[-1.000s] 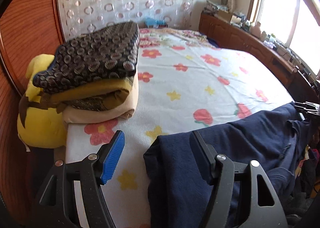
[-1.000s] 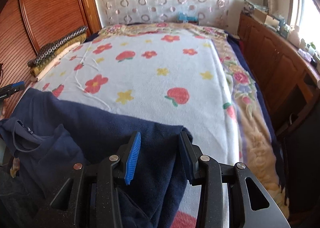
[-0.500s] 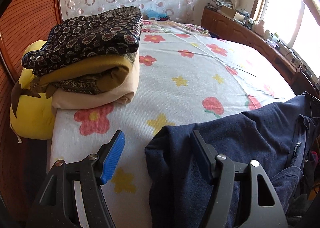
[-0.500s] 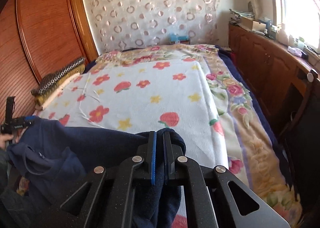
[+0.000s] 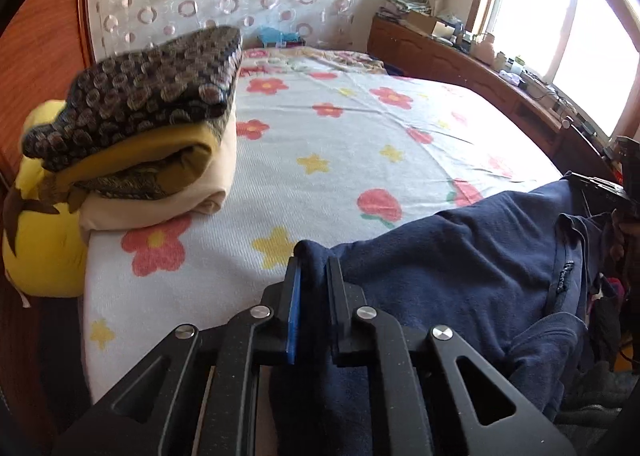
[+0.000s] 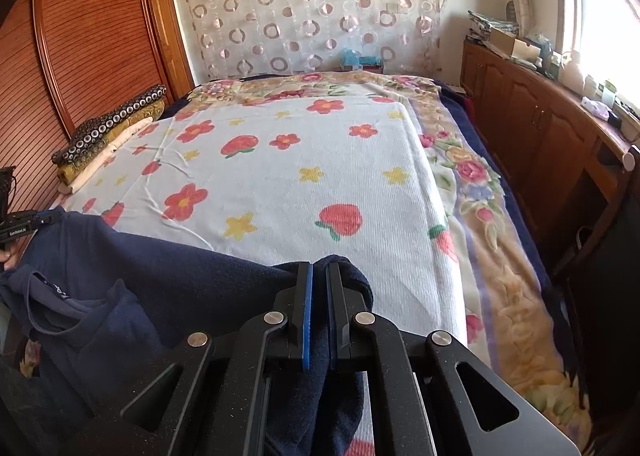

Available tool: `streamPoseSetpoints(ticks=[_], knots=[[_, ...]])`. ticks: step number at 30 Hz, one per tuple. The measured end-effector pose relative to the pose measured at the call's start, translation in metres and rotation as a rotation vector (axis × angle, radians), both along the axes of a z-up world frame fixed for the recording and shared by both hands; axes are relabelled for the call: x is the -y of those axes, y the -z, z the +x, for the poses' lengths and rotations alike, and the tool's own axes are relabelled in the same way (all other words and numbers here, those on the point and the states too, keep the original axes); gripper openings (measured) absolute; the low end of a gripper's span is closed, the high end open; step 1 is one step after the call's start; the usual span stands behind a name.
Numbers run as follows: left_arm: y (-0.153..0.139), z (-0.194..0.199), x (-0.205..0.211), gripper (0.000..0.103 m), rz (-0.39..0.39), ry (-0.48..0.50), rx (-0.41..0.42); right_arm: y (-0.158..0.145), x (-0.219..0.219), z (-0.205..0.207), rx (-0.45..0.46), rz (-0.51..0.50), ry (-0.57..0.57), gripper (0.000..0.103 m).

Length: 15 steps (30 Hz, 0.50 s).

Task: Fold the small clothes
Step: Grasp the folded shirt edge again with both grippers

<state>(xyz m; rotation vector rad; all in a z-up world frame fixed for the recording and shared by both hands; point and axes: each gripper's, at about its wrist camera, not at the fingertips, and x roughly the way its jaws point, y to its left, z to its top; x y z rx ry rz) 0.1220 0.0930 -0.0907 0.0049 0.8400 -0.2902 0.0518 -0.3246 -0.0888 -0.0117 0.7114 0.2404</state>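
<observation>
A navy fleece garment (image 5: 460, 276) lies across the near edge of the bed (image 5: 340, 160), draped partly off it, on a white sheet printed with red flowers and yellow stars. The left tongs (image 5: 312, 268) are closing on one corner of the fleece, and a bunched fold of it is pinched between the blue pad and the black one. The right tongs (image 6: 319, 276) are clamped tight on the opposite corner, dark cloth bulging up over their tips. The garment's collar and a small label show between the two grips.

At the far left edge of the bed sits a stack of folded clothes (image 5: 144, 124): a dark patterned piece on top, mustard beneath, cream at the bottom. A yellow plush toy (image 5: 40, 240) is wedged just beside the stack, against the wooden wardrobe (image 6: 80, 56).
</observation>
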Motion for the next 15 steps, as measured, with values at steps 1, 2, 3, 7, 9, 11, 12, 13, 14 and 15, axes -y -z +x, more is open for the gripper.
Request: streamPoseSetpoints(ticks=[1,2,3,7,9,11,12,13,14,15], knots=[[-0.005,-0.004,0.000,0.011,0.001,-0.008,0.026,0.000,0.000,0.001,-0.001,0.002,0.000,0.006],[-0.010,-0.010,-0.003,0.011,-0.010,-0.012,0.045,0.000,0.001,0.001,-0.002,0.007,0.000,0.006],[-0.015,-0.015,-0.006,0.011,-0.026,-0.018,0.052,0.000,0.002,0.001,-0.001,0.013,-0.001,0.005],[-0.019,-0.020,-0.007,0.011,-0.010,-0.009,0.052,-0.002,0.001,0.000,0.011,0.010,-0.007,0.006],[-0.018,-0.019,-0.005,0.011,0.004,-0.008,0.047,-0.001,-0.002,0.003,-0.005,-0.021,0.002,0.012],[-0.015,-0.017,-0.005,0.011,0.009,-0.013,0.042,-0.001,-0.005,0.005,-0.006,-0.045,0.011,0.019],[-0.013,-0.015,-0.005,0.011,0.009,-0.018,0.037,-0.002,-0.006,0.006,-0.001,-0.071,0.024,0.030],[-0.011,-0.015,-0.005,0.011,0.009,-0.021,0.033,-0.003,-0.006,0.007,0.003,-0.085,0.033,0.036],[-0.009,-0.014,-0.004,0.011,0.012,-0.024,0.028,-0.003,-0.006,0.008,0.004,-0.086,0.034,0.038],[-0.006,-0.013,-0.004,0.012,0.018,-0.026,0.022,-0.004,-0.005,0.008,0.003,-0.081,0.033,0.041]])
